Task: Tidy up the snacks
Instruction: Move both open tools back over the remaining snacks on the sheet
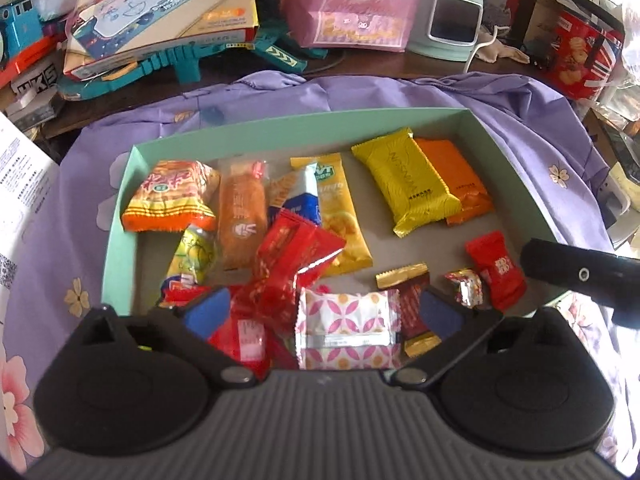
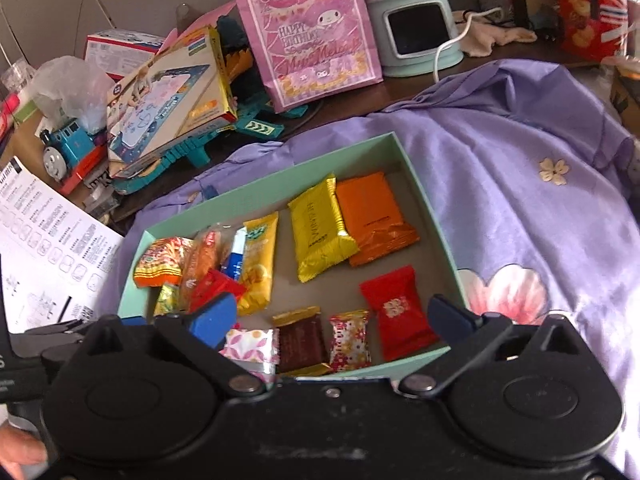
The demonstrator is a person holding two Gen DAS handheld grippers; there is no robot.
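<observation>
A mint green box [image 1: 280, 128] [image 2: 280, 184] on a purple cloth holds several wrapped snacks. A yellow packet [image 1: 404, 180] [image 2: 320, 228] overlaps an orange packet [image 1: 460, 176] [image 2: 372, 212] at the back right. A red candy [image 1: 496, 268] [image 2: 396, 308], a small shiny candy [image 1: 464, 286] [image 2: 348, 340], a brown bar [image 1: 412, 304] [image 2: 300, 340] and a pink patterned packet [image 1: 348, 328] [image 2: 250, 344] lie along the near edge. My left gripper [image 1: 324, 312] is open over the near edge, above the pink packet and red wrappers [image 1: 288, 256]. My right gripper [image 2: 332, 316] is open and empty above the near right corner.
Behind the box stand a pink gift bag [image 2: 308, 32], a toy box [image 2: 168, 92], a blue toy train [image 2: 68, 148] and a mint appliance [image 2: 416, 28]. A printed sheet [image 2: 48, 248] lies left. The purple floral cloth [image 2: 520, 200] spreads right of the box.
</observation>
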